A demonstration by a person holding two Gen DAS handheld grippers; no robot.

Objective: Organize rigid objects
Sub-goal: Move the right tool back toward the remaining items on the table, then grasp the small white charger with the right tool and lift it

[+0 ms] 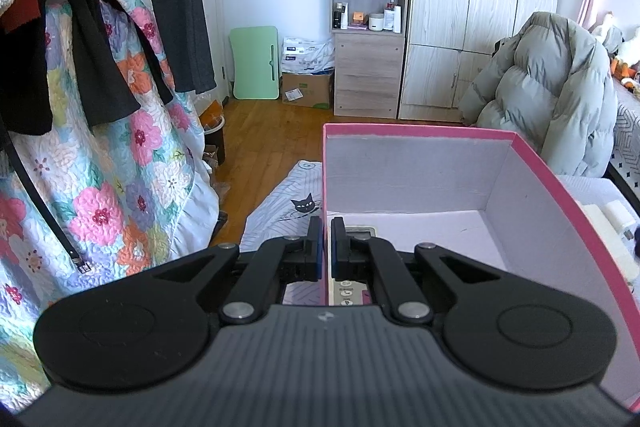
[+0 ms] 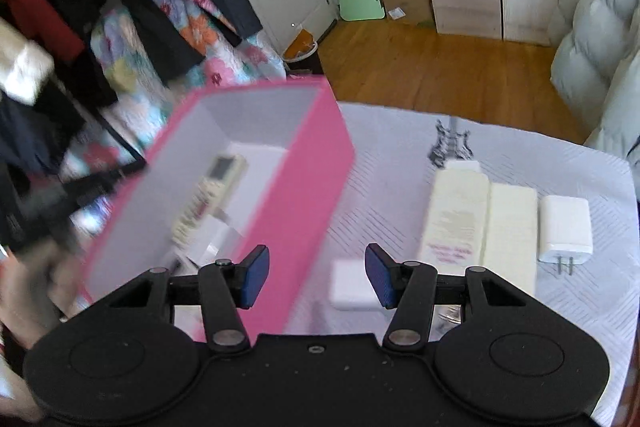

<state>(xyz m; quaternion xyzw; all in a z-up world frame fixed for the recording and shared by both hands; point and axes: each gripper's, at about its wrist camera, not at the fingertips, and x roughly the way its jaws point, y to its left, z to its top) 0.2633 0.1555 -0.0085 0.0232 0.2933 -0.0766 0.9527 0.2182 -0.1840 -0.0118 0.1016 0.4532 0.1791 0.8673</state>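
My left gripper (image 1: 329, 247) is shut on the near left wall of an open pink box (image 1: 560, 187) with a pale lining. A cream remote control (image 1: 352, 291) lies on the box floor under the fingers. In the right wrist view the pink box (image 2: 304, 167) stands at the left with the remote control (image 2: 212, 195) and a white item (image 2: 212, 239) inside. My right gripper (image 2: 318, 275) hangs open and holds nothing, above a small white block (image 2: 352, 285) on the cloth. Two cream boxes (image 2: 456, 215) and a white plug charger (image 2: 566, 227) lie to the right.
A white patterned cloth (image 2: 400, 155) covers the table, and wood floor (image 2: 440, 67) lies beyond its far edge. Hanging dark clothes and a floral quilt (image 1: 120, 147) crowd the left. A grey puffer jacket (image 1: 552, 87) sits at the right. A hand (image 2: 24, 291) shows at the lower left.
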